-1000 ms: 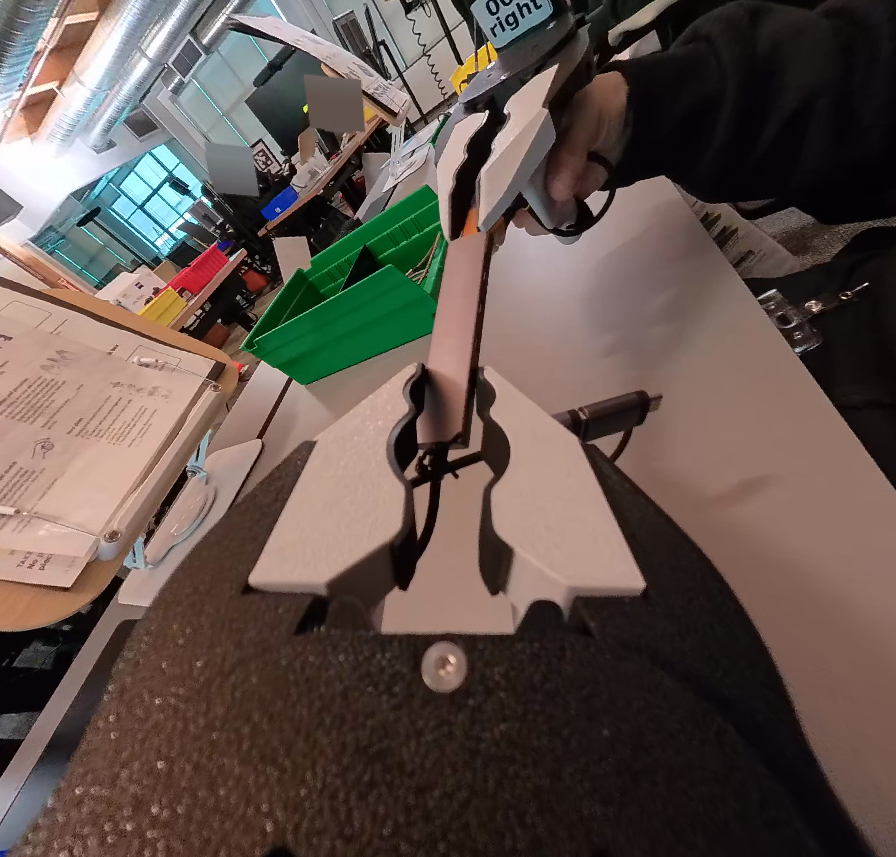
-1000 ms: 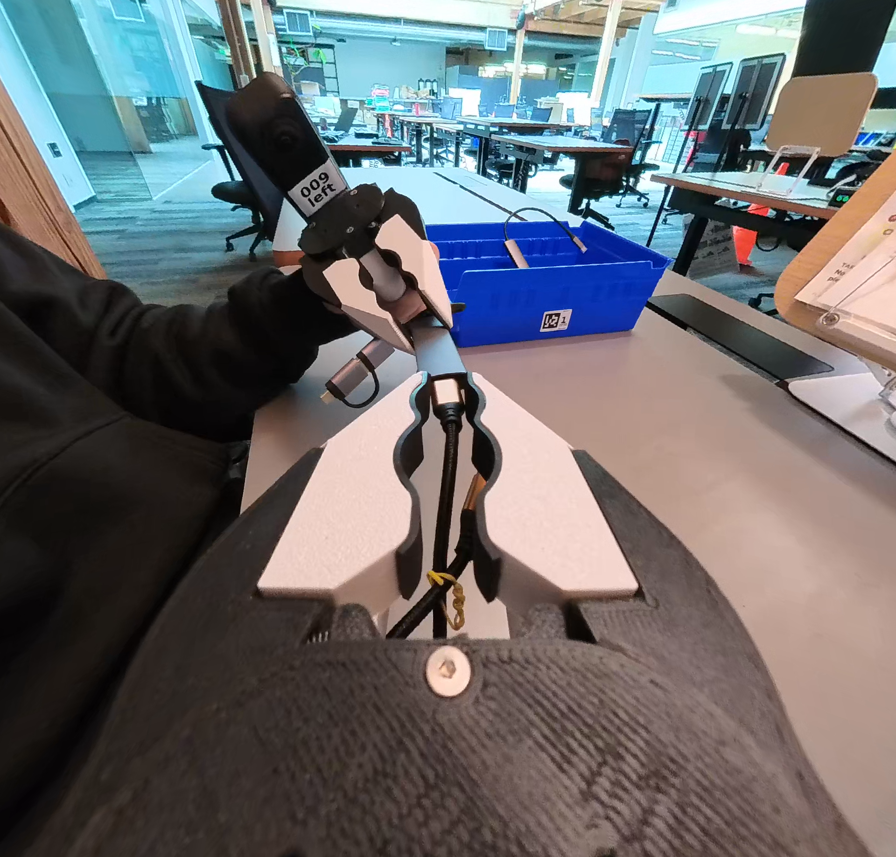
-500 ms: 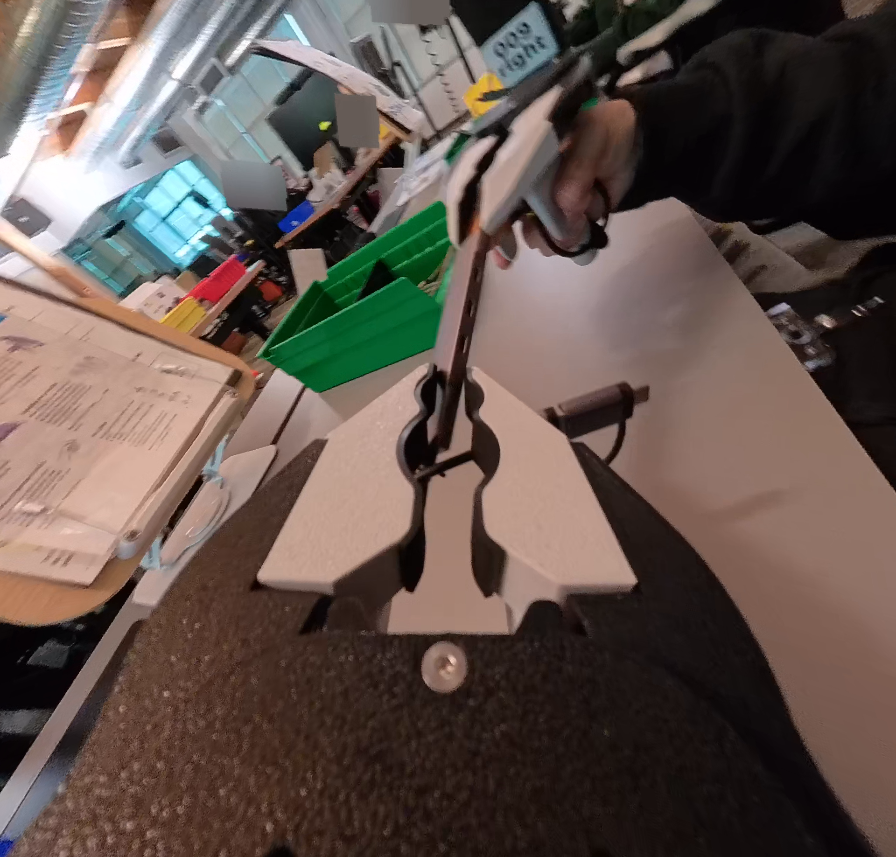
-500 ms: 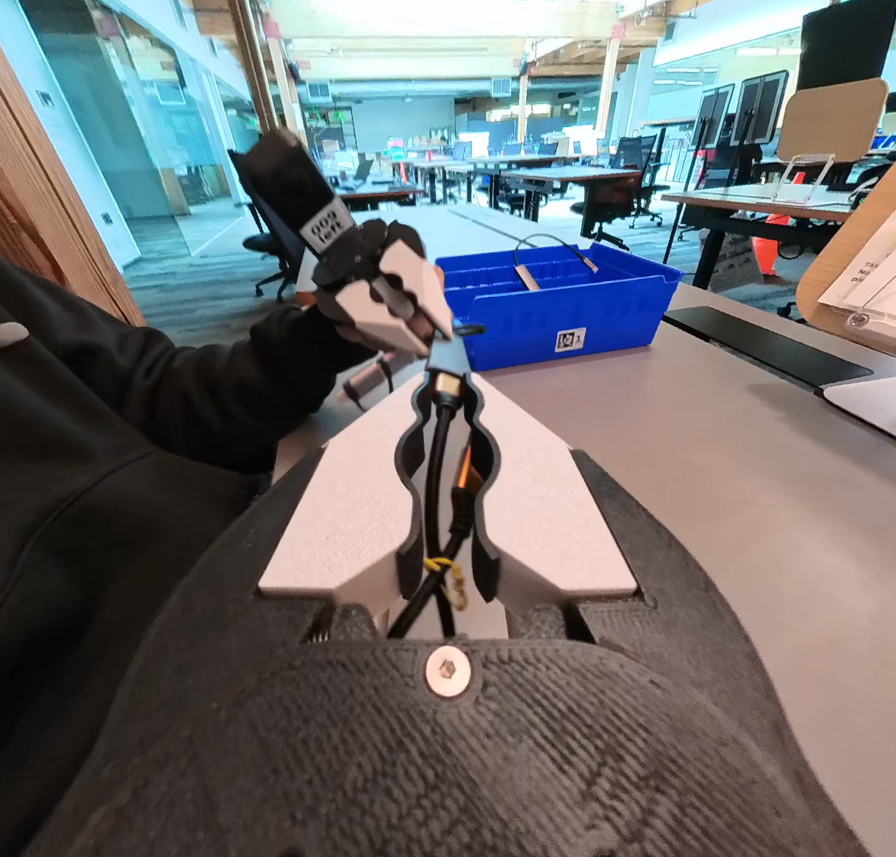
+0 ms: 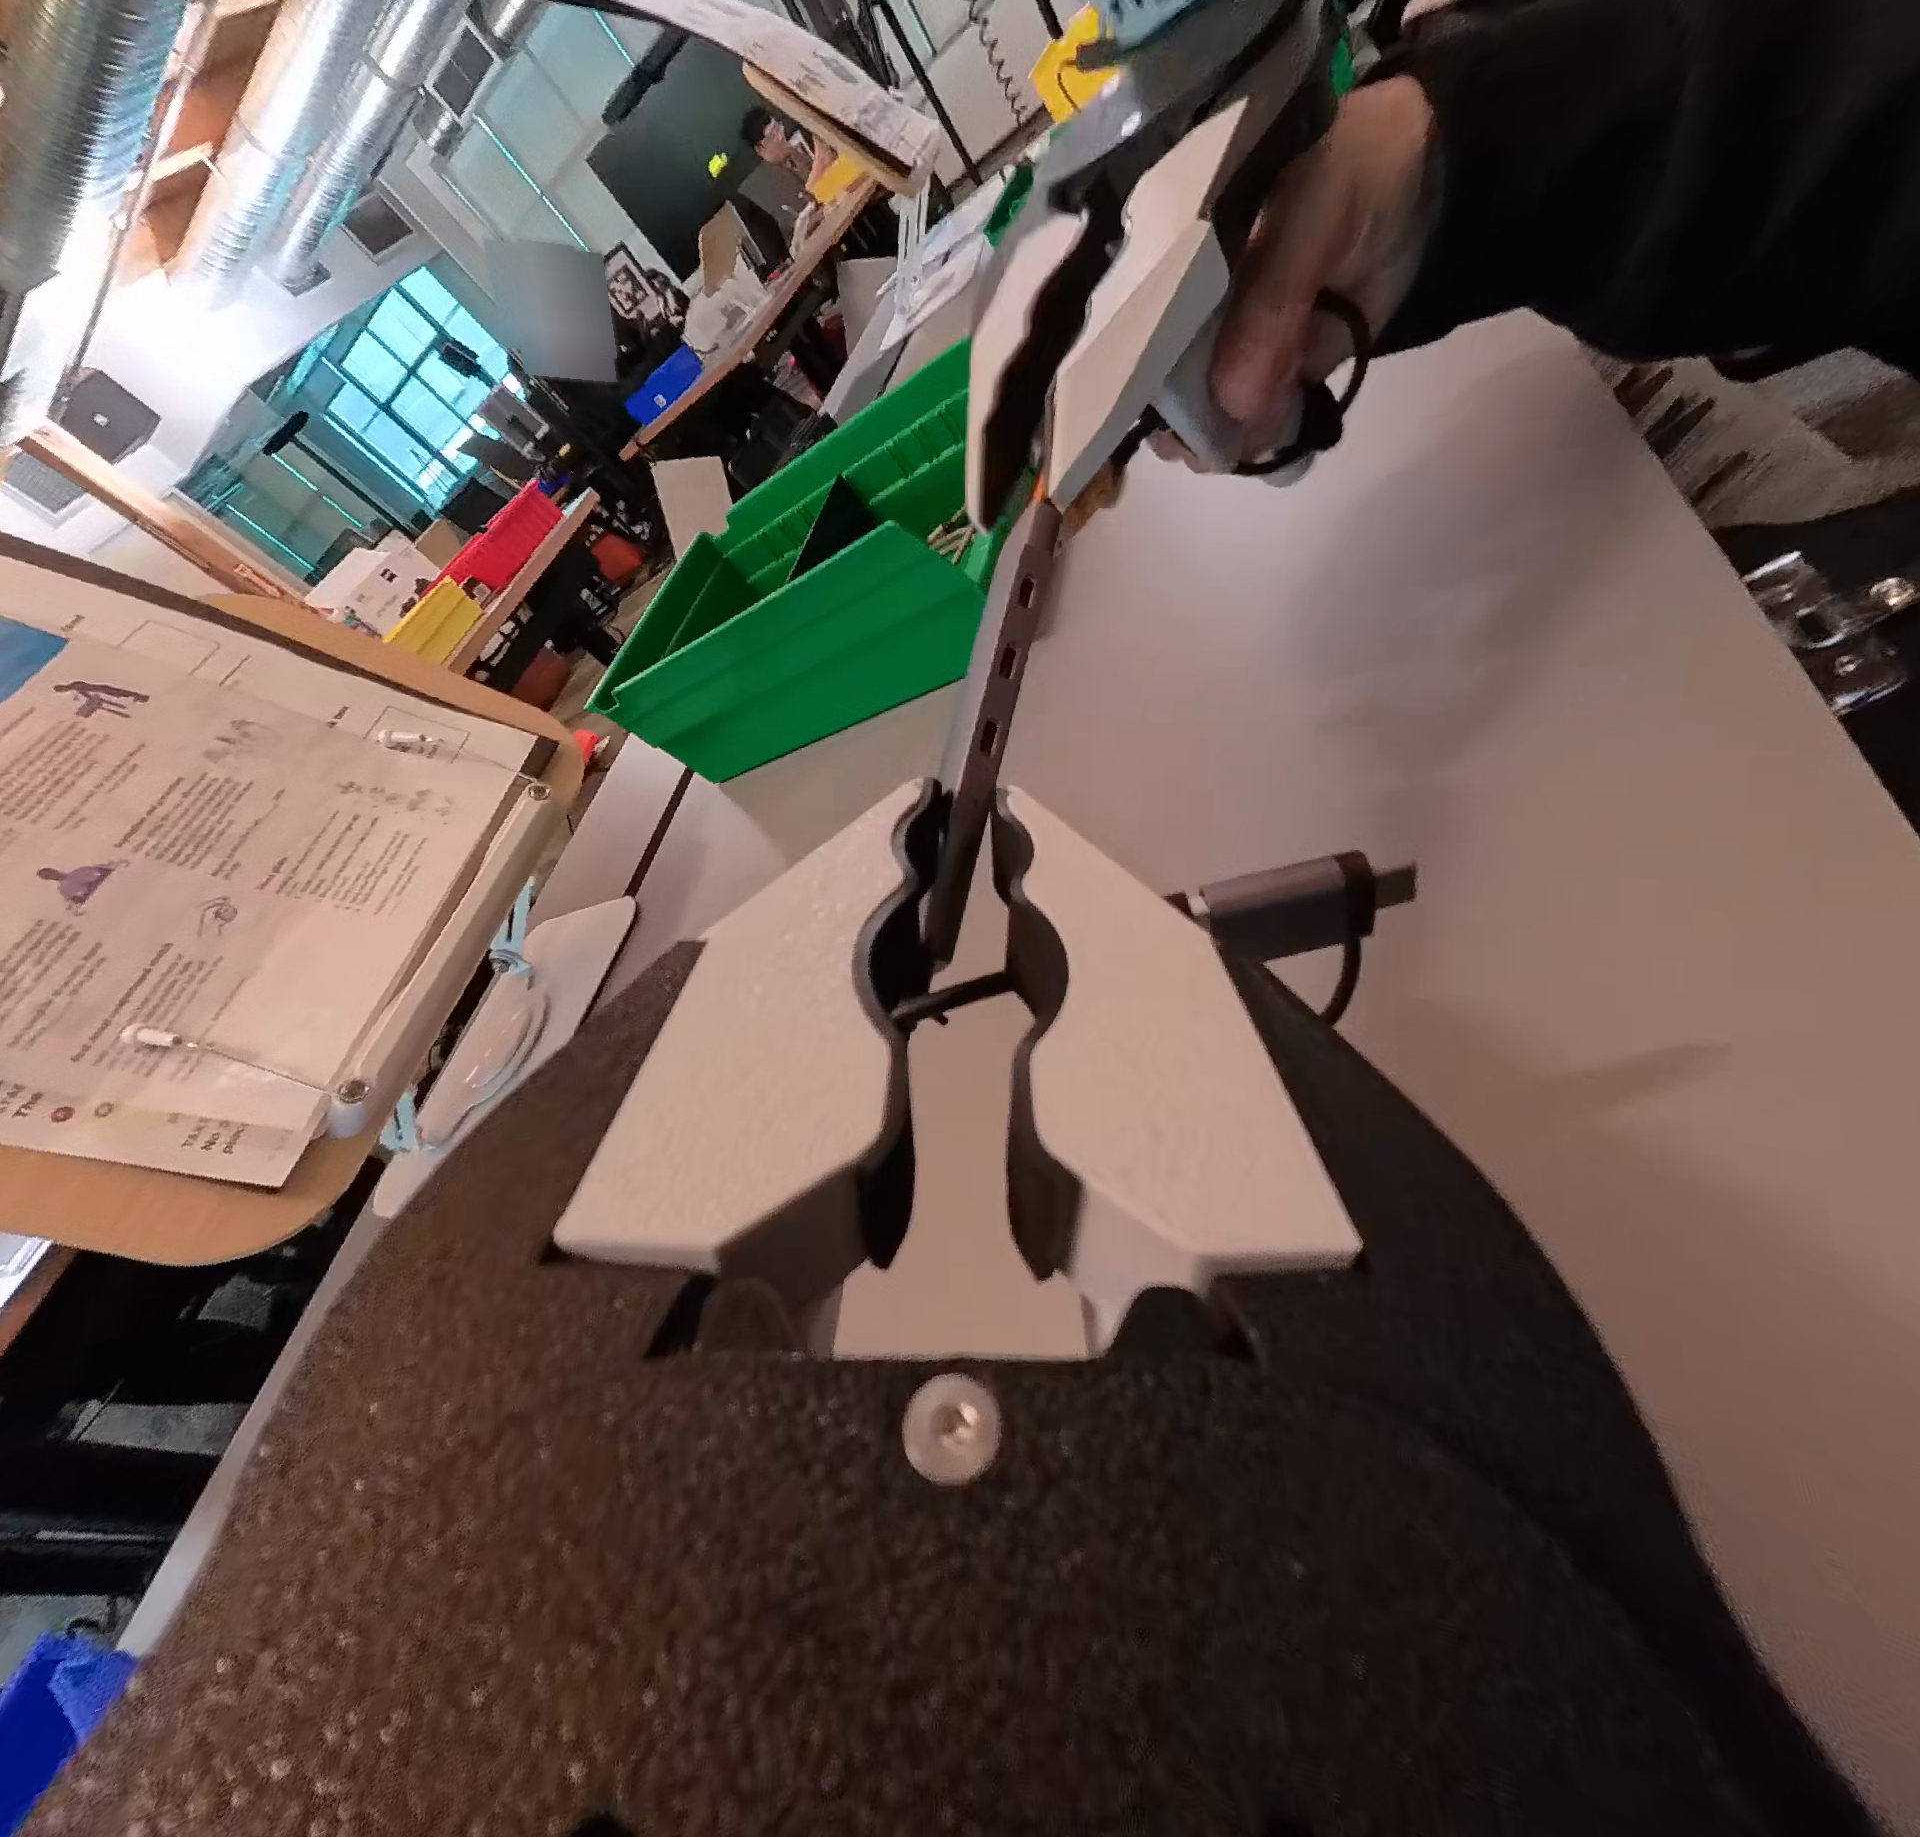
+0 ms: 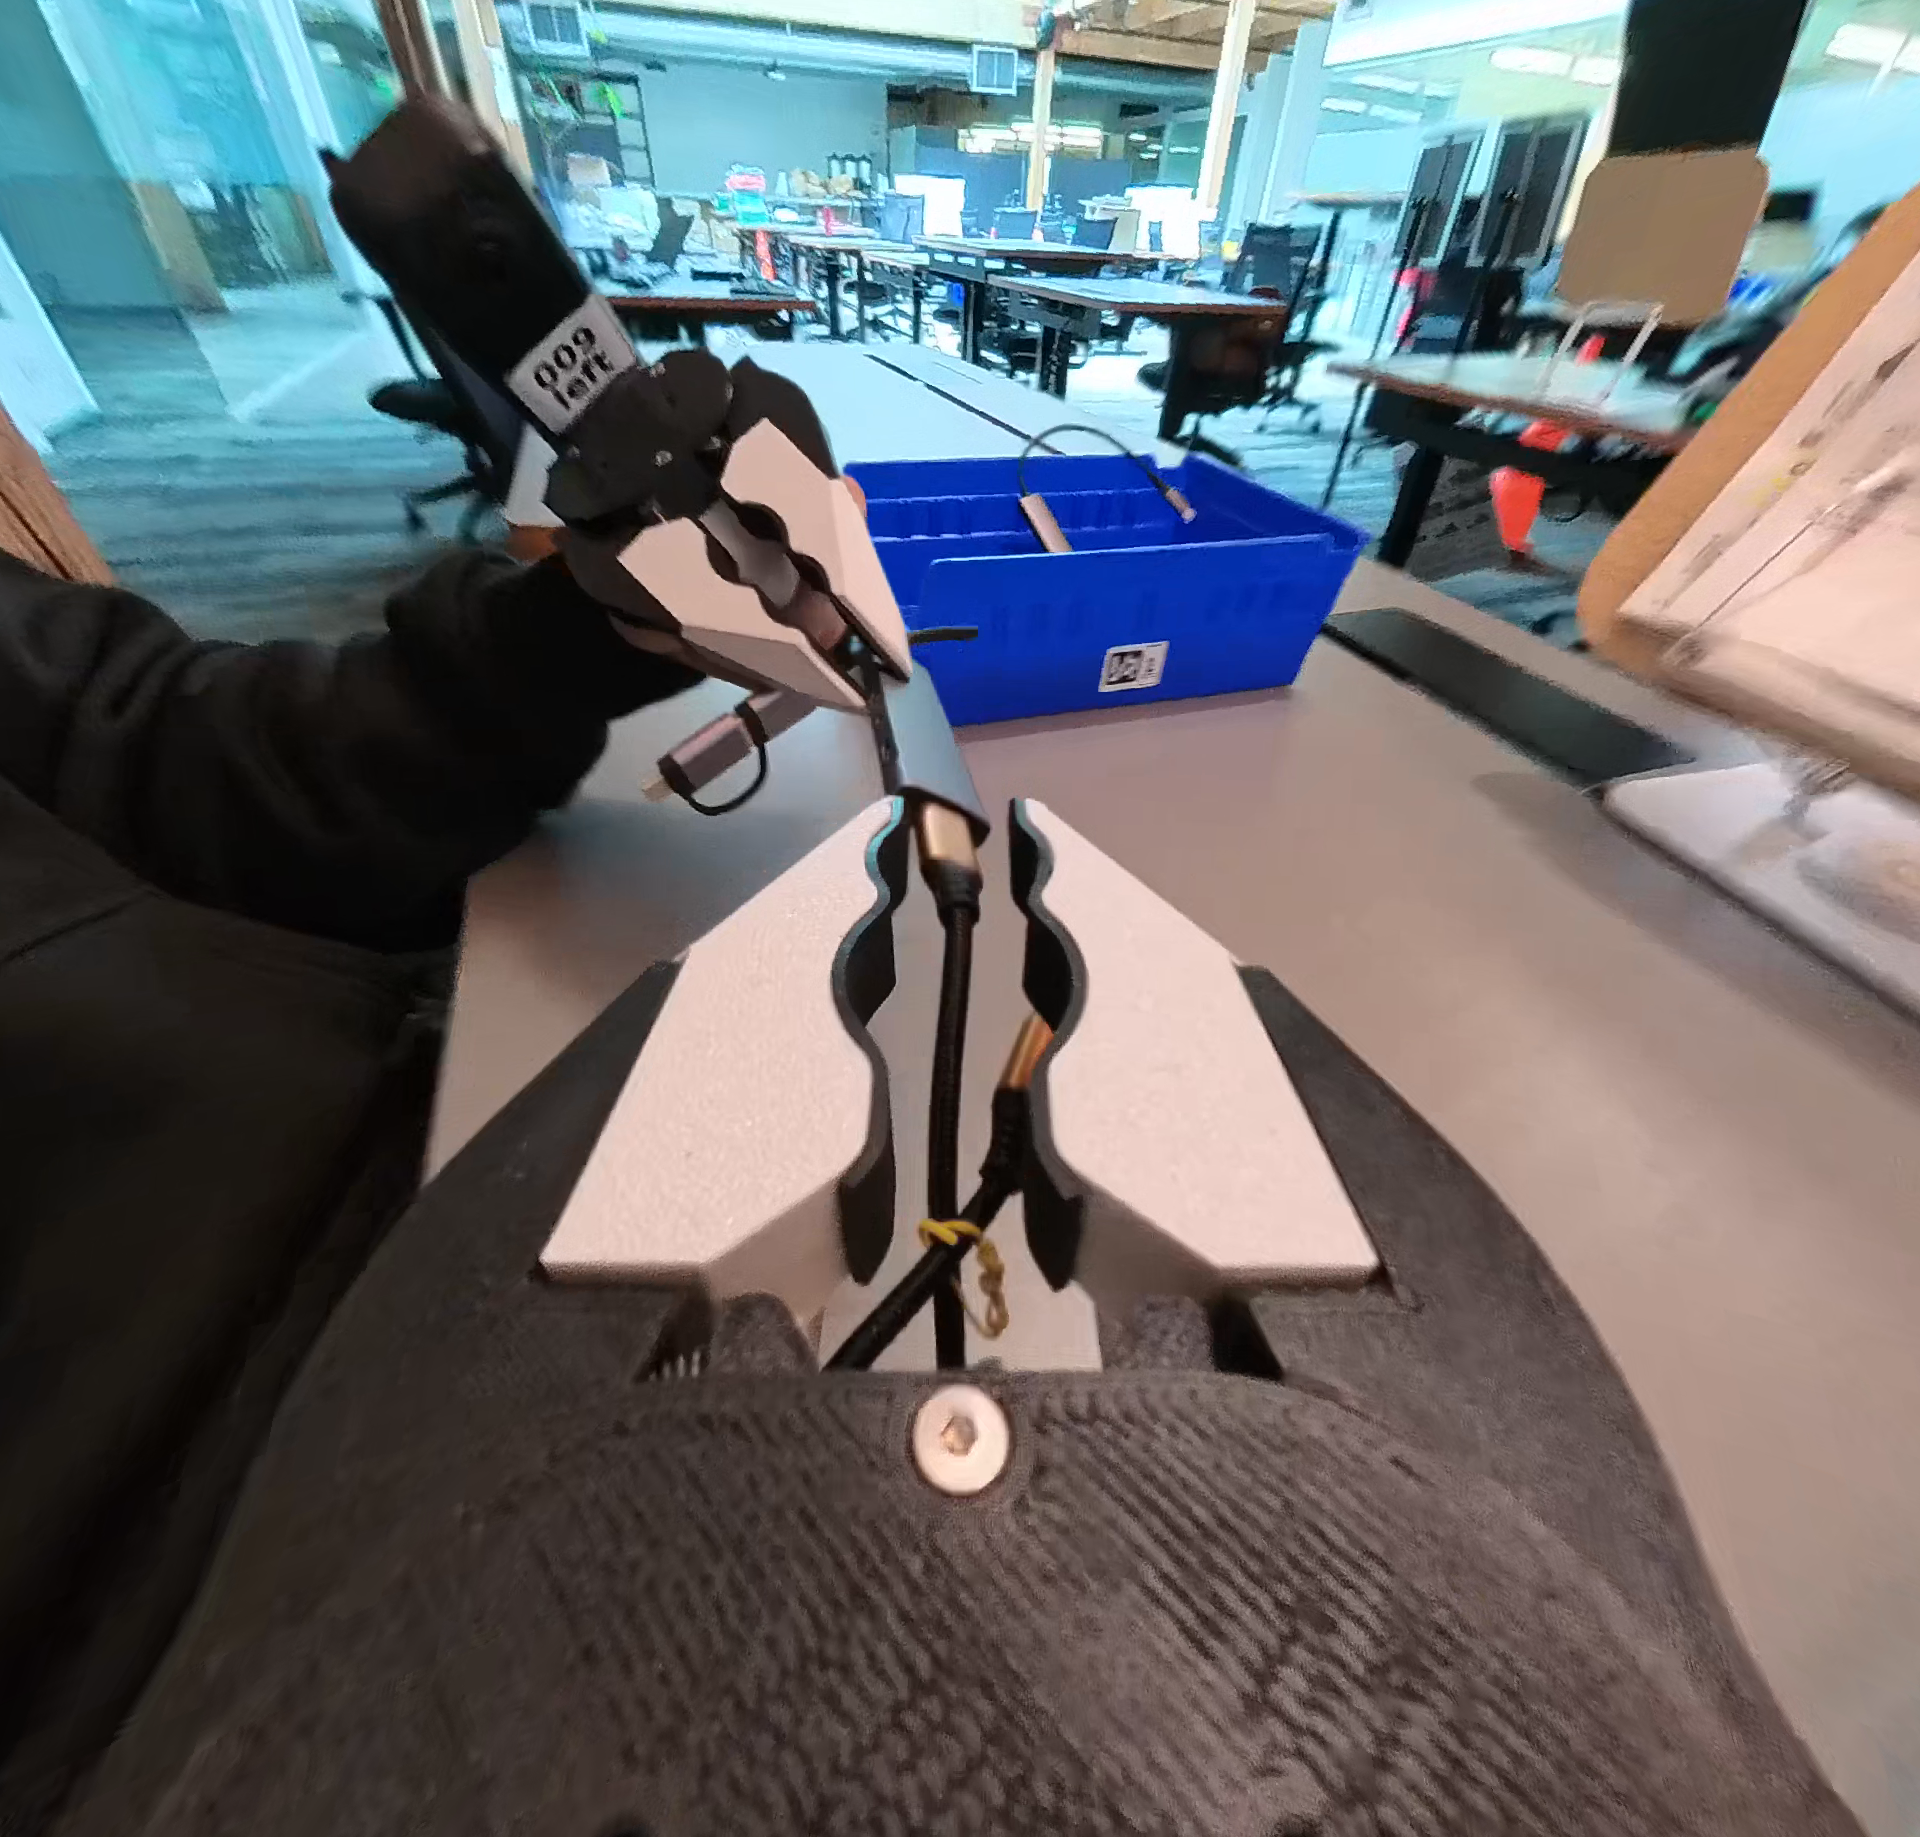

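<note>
Hub [image 5: 997,686], a slim grey slab with ports along one edge, runs as a bridge between the two tools, its long axis climbing from frame centre toward the upper right in the left wrist view. Left gripper [image 5: 961,811] pinches its near end. Right gripper [image 6: 948,819], parted slightly, straddles a gold plug [image 6: 943,845] seated in the hub's far end, braided cable [image 6: 953,1039] trailing back between its fingers. Grey table [image 6: 1351,852] lies below; a blue bin [image 6: 1132,603] sits beyond.
</note>
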{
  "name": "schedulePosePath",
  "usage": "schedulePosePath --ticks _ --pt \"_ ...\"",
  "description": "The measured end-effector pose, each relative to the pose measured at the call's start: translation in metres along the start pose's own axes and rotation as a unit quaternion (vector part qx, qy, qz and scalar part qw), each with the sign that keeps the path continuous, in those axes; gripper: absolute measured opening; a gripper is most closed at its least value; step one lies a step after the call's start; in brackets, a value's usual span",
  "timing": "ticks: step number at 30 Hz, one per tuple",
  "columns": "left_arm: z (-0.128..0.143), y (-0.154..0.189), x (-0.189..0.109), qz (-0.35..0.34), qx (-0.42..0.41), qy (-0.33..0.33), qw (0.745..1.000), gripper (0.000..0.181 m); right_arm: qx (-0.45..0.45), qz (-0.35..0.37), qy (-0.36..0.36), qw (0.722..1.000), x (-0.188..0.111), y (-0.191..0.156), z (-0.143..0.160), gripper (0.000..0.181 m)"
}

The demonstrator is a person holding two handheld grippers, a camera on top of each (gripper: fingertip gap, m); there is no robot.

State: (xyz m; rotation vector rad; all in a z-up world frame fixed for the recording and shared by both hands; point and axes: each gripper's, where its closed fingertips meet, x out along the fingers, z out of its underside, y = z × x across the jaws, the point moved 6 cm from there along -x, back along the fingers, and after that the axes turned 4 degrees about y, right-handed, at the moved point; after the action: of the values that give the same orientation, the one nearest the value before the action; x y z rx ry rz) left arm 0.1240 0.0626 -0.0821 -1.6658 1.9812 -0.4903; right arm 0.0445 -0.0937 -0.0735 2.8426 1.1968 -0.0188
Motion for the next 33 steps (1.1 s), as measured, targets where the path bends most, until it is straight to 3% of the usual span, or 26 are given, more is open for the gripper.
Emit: schedulePosePath --ticks 3,6,9,13,16,20,23,25,33 --pt "0.000 0.003 0.004 0.006 0.014 -0.015 1.000 0.006 -0.147 0.017 -0.020 0.989 0.001 -0.010 -0.003 0.040" --pt "-0.006 0.007 0.010 0.010 0.036 -0.020 0.999 0.006 -0.305 0.028 -0.104 0.946 0.007 -0.022 0.008 0.047" --pt "-0.013 0.013 0.014 0.022 0.050 -0.027 0.998 0.006 -0.447 0.084 -0.169 0.874 0.010 -0.020 0.013 0.009" --pt "-0.009 0.013 0.015 0.022 0.035 -0.041 0.998 0.008 -0.578 0.113 -0.191 0.785 0.013 -0.022 0.013 0.007" --pt "-0.012 0.006 0.009 0.017 -0.036 -0.008 0.999 0.010 -0.643 0.149 -0.190 0.727 0.012 -0.021 0.010 0.007" --pt "-0.004 -0.001 0.000 0.015 -0.099 -0.005 0.995 0.029 -0.663 0.137 -0.166 0.717 0.010 -0.026 0.008 0.007" --pt "0.000 -0.001 -0.002 0.033 -0.134 -0.010 0.990 0.039 -0.703 0.130 -0.158 0.681 0.013 -0.033 0.009 0.007" --pt "0.004 0.003 -0.002 0.056 -0.163 -0.016 0.985 0.045 -0.711 0.128 -0.154 0.674 0.015 -0.036 0.009 0.007" --pt "0.016 0.011 0.005 0.096 -0.183 0.004 0.978 0.034 -0.704 0.124 -0.137 0.686 0.015 -0.039 0.008 0.010"
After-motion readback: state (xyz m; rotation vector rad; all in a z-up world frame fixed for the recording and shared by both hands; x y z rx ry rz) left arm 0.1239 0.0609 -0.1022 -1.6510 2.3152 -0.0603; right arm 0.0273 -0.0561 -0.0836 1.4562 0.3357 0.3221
